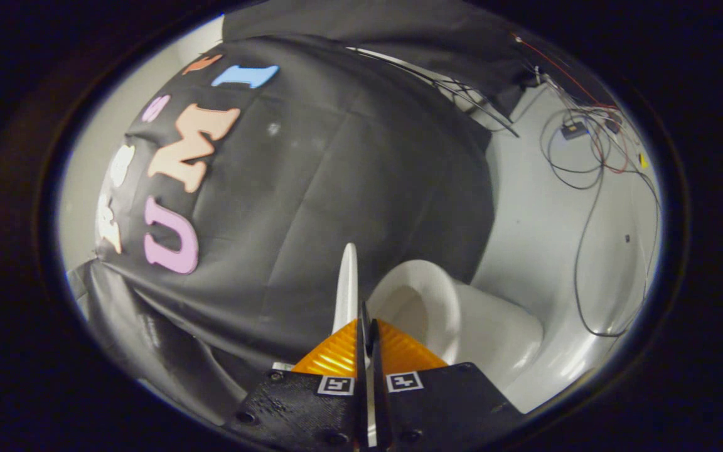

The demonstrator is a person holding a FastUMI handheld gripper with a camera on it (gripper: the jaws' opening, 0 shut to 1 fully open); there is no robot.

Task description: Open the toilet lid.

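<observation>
The white toilet lid (349, 282) is seen edge-on as a thin blade running out from between my fingers. It stands lifted away from the white toilet bowl (427, 307), whose open rim and hollow lie just to the right of the lid. My gripper (366, 321) is shut on the lid's edge, one finger on each face, and a sliver of white shows in the narrow gap between them. The lid's hinge end is hidden behind the lid and the bowl.
The booth's black cloth wall (336, 176) hangs behind the lid and bowl. A white surface (543, 207) to the right of the toilet carries loose black and red cables (581, 163) and a small box (573, 130).
</observation>
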